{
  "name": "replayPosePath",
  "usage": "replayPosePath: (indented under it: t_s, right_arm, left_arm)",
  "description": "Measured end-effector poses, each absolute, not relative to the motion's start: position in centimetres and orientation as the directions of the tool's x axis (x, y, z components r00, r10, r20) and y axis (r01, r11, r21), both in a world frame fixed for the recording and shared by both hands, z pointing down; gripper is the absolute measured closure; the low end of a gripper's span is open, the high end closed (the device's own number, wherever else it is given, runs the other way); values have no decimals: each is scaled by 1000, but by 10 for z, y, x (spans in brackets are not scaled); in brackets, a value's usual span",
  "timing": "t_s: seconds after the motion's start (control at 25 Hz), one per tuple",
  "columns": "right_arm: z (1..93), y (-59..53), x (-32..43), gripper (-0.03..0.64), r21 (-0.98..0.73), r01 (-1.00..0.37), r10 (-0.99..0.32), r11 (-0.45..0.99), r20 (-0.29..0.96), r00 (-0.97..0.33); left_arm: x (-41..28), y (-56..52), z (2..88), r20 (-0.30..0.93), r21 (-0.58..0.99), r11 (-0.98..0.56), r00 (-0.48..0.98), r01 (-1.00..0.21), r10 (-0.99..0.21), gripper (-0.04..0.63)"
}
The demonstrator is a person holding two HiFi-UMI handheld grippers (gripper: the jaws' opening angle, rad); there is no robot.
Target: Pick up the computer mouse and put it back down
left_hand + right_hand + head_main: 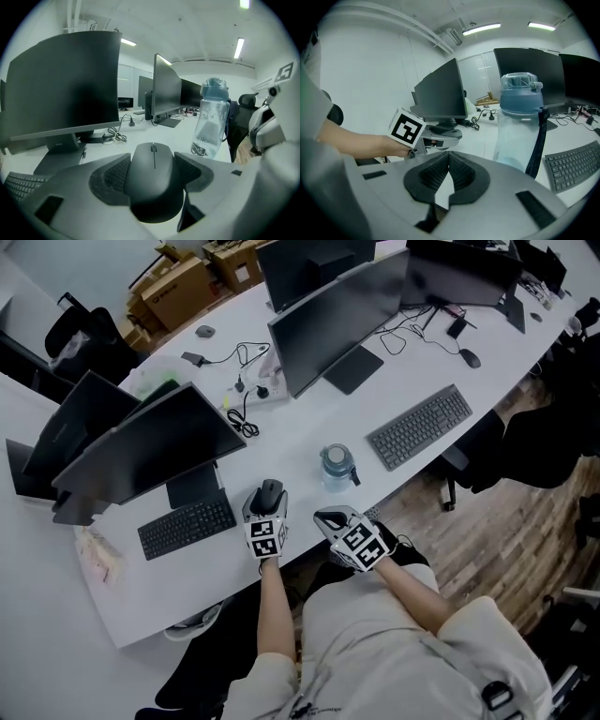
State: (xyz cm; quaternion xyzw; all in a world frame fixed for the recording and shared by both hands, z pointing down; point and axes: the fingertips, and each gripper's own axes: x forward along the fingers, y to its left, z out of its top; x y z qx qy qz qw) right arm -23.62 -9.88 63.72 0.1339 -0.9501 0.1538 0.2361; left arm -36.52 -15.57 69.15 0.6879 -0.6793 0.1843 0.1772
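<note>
Two grippers held low over the near edge of the counter (281, 442), both just short of the water bottle (337, 466) on the person's side. Down and left of the bottle, left gripper (269, 499) tilted downward on a bare, nearly straight forearm, pinching the computer mouse (154, 171) by its flanks, pads tight against both sides, mouse nose aimed away from the person. Cannot tell whether resting on the counter or raised just off it. Just below the bottle, right gripper (330, 519) angled down on a bent arm with bare forearm, pads pressed together with nothing between them, bottle close ahead.
</note>
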Motion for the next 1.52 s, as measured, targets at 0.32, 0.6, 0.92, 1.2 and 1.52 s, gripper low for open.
replayPosePath:
  t_s: [0.32,0.6,0.92,1.2,1.52]
  right_arm:
    - [648,-100,-235,612,-258,-357,-185,898,515,-837]
    - [655,-102,-228,612,-309,-403,-179,862,558,-811]
    - [676,-110,-203,618,-248,-510,-247,823,653,-716]
    - [657,-127,-193,620,-313,-549,-278,775,611,-741]
    - [636,-140,-168,621,-445,-590,-328,674,536,-778]
  left_arm:
    - [-344,-162,739,600,5,-113,94,-994,-794,295]
    - [-322,-170,766,654,40,-171,155,-984,-741,295]
    - [-290,-173,778,650,-4,-278,208,-961,-731,295]
    - [-310,-180,790,688,-10,-182,126,-983,-715,295]
    - [-315,-178,802,702,-4,-124,85,-992,-707,295]
